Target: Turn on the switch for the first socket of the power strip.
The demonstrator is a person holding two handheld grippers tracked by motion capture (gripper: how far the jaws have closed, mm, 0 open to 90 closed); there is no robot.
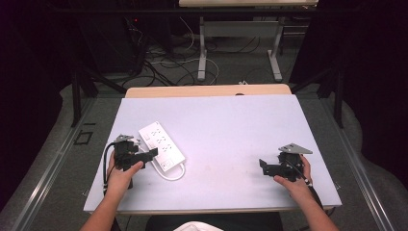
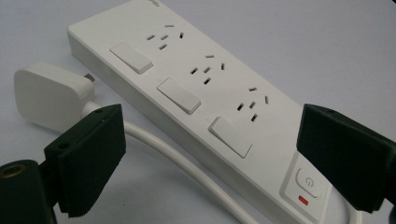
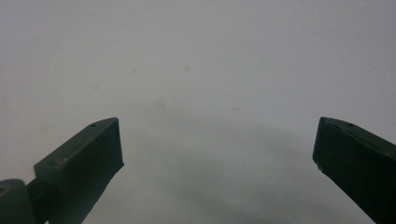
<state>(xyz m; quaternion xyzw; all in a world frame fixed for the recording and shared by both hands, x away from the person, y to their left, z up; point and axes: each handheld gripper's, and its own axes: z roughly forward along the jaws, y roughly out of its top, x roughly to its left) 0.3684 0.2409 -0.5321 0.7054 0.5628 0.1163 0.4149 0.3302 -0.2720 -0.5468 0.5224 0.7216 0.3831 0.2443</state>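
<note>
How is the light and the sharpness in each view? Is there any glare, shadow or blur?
High view: the table is bright, almost washed out, the surroundings dark. Left gripper view: the power strip is sharp and evenly lit, the close jaws slightly soft. Right gripper view: dimmer, a soft shadow lies on the table between the open jaws, whose edges are blurred.

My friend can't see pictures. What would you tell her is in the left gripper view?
A long white plastic power strip lies slantwise on a pale table, with three socket groups, three white rocker switches and a power button by a small red light. Its white plug and round white cable lie alongside it. The left gripper hovers close, its two black jaws wide open.
</note>
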